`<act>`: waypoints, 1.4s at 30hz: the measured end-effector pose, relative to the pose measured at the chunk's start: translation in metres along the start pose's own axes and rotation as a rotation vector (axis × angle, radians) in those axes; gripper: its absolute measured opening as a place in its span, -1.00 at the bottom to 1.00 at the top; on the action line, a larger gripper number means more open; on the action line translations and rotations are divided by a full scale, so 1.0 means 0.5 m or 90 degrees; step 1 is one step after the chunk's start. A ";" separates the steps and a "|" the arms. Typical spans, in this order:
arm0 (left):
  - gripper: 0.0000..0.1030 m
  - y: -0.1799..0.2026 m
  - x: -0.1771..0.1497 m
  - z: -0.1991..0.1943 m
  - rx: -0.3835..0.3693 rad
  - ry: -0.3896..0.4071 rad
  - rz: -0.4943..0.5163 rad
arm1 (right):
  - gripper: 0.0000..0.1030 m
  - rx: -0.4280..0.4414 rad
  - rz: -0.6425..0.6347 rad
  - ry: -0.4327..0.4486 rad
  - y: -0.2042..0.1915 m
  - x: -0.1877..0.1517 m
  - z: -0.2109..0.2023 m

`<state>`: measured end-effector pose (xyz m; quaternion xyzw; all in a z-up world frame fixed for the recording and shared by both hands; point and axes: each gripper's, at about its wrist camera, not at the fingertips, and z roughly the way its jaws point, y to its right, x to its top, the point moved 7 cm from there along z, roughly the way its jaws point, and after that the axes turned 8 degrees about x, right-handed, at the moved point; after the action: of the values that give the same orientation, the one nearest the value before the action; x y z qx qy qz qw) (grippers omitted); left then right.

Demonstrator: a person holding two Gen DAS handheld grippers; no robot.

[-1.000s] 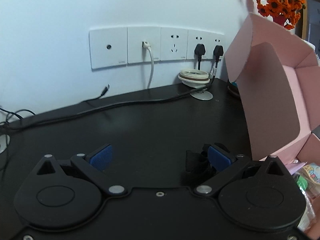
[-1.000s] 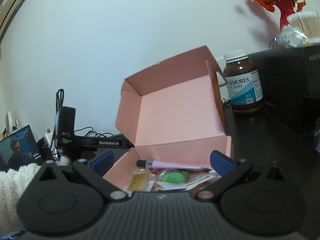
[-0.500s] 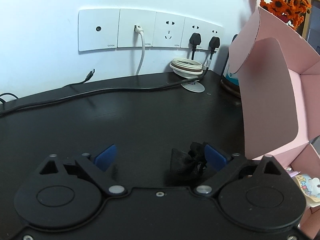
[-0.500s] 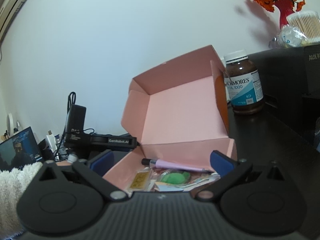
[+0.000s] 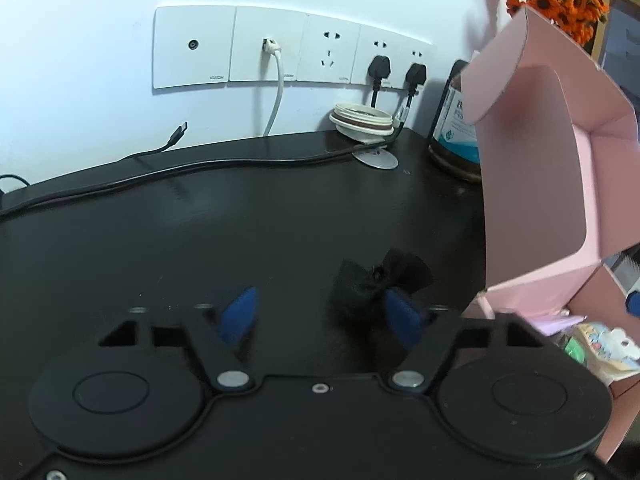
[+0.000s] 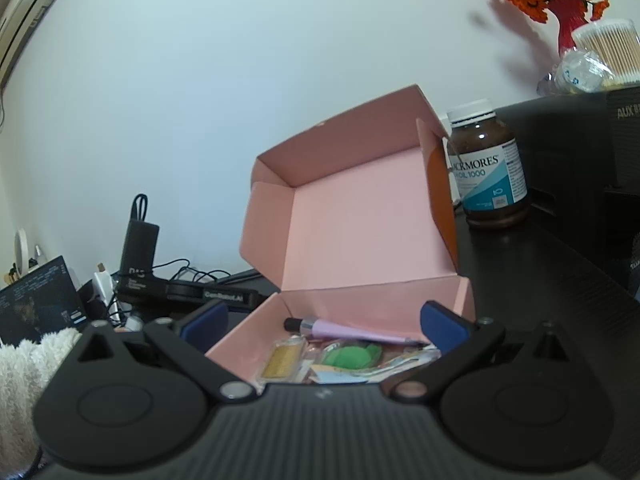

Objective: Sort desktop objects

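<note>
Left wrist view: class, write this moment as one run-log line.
left gripper: jaws closing, black bow against one pad | right gripper: open, empty | pink box: open

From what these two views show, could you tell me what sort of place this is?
Probably a home desk: a dark desktop under wall sockets, a supplement bottle and a pink box of small items.

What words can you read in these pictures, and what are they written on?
"CKMORES" and "OIL 1000": label of the brown bottle, first letters hidden.
"AUX": black box, cut off at the frame edge.
"GenRobot.AI", roughly: black bar.
Socket plates: print too small to read.
Monitor: text too blurred.
</note>
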<state>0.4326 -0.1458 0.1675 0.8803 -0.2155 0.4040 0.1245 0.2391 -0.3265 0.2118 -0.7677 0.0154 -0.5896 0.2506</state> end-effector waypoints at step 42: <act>0.36 0.046 0.051 -0.018 -0.007 0.091 0.110 | 0.99 0.013 0.013 0.004 0.002 0.000 0.004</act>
<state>0.4305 -0.1693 0.1937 0.8267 -0.2832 0.4737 0.1095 0.2412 -0.3266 0.2113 -0.7629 0.0181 -0.5897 0.2644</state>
